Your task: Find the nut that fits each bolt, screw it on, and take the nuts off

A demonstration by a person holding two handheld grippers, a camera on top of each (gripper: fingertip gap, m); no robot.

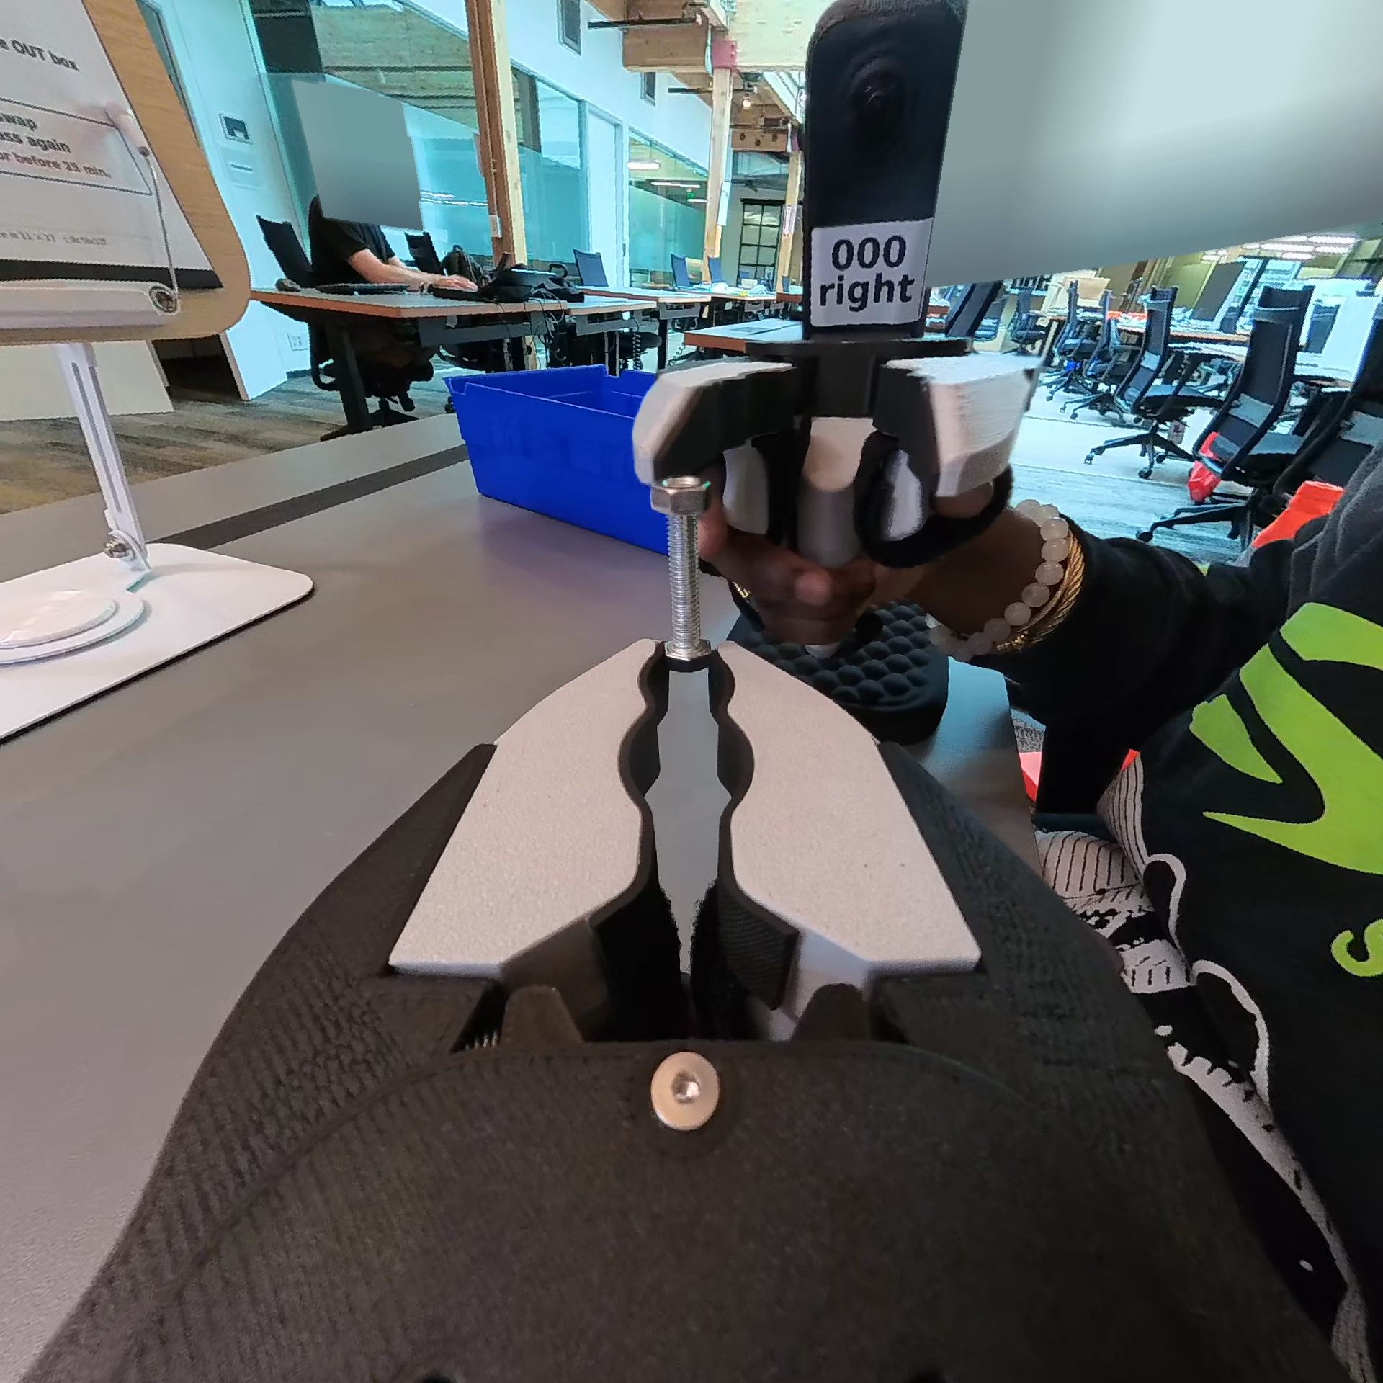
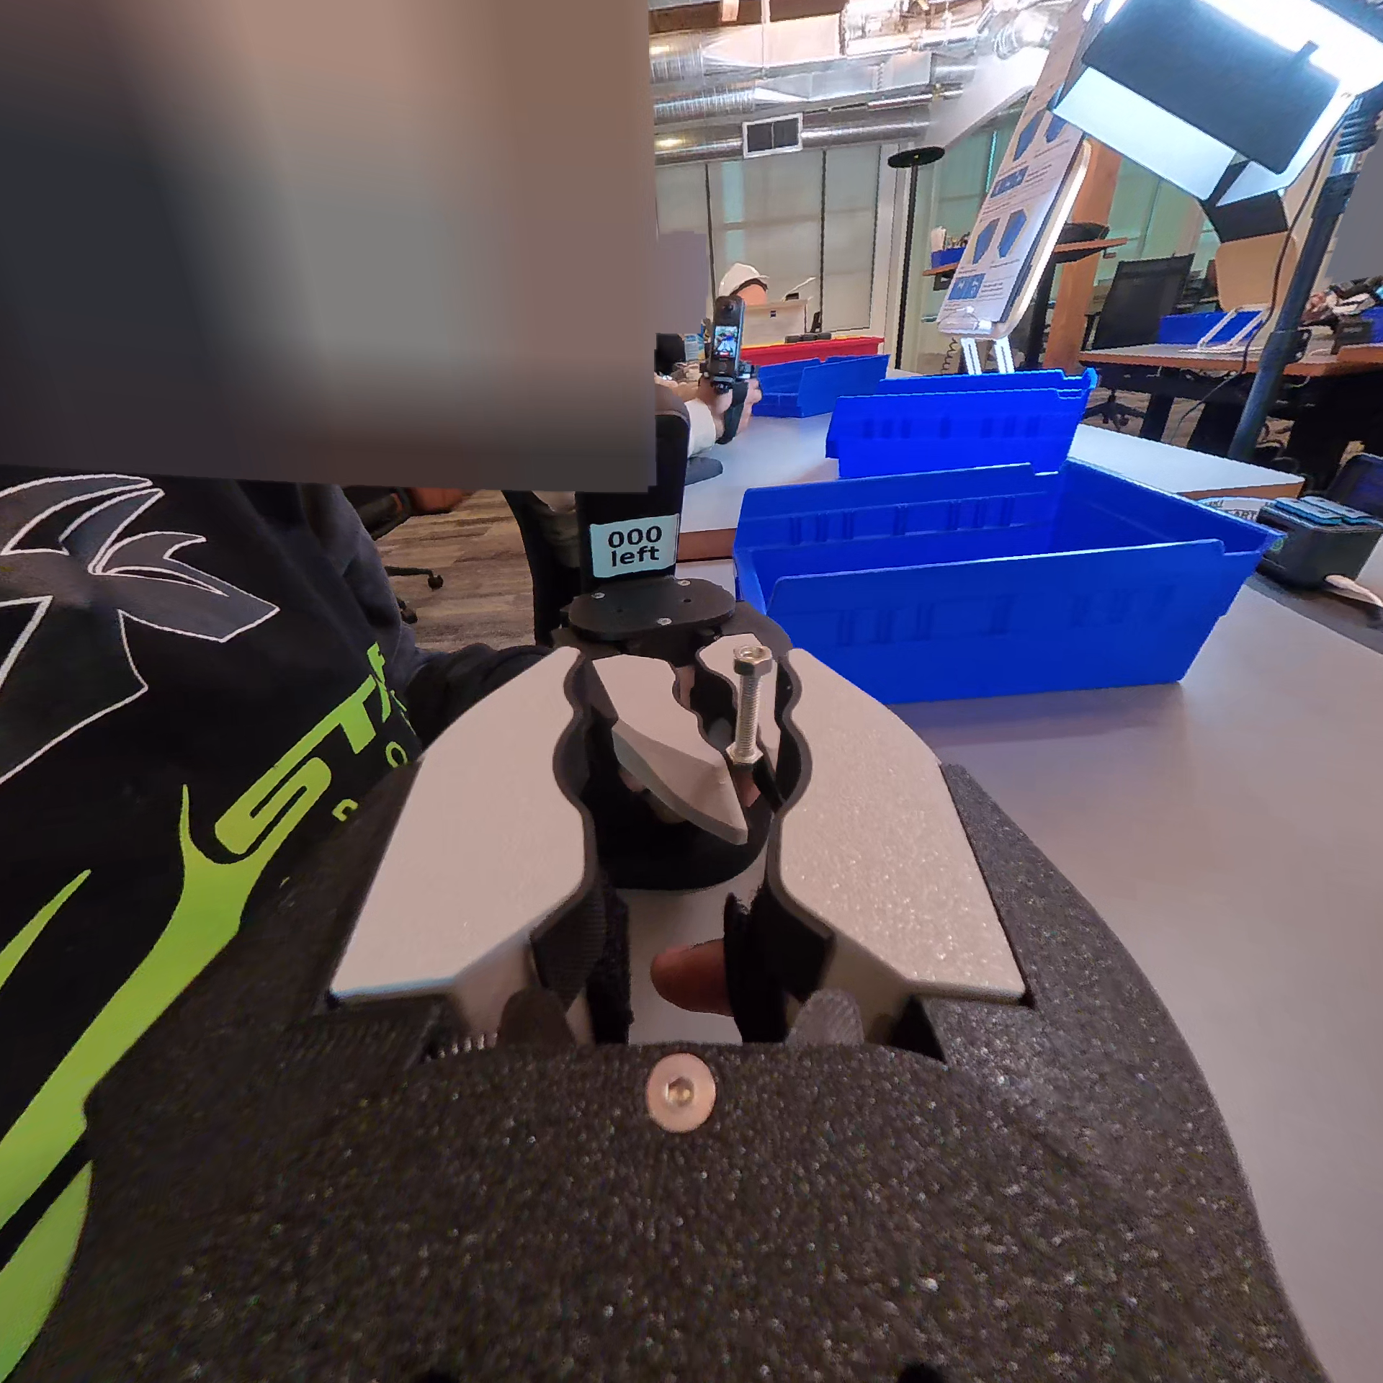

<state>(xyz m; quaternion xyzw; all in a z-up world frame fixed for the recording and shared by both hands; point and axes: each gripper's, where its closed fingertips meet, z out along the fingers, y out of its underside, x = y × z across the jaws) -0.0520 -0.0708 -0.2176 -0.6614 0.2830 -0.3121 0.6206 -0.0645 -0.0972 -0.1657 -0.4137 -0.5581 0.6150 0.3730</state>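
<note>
the bolt (image 1: pixel 685 580) is held upright in the air above the surface (image 1: pixel 224 748), its lower end pinched in the left hand-held gripper (image 1: pixel 687 658); the nut (image 1: pixel 679 495) sits at the top end, touching one finger of the right hand-held gripper (image 2: pixel 677 730), whose fingers stand apart around it; whether it is going on or coming off cannot be told

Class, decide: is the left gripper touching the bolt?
Touching. The left wrist view shows the left gripper with its fingertips closed on the lower end of the upright bolt.

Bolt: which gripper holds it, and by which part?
Left gripper grips the bolt at its bottom end; right gripper is open around the nut on top.
</note>
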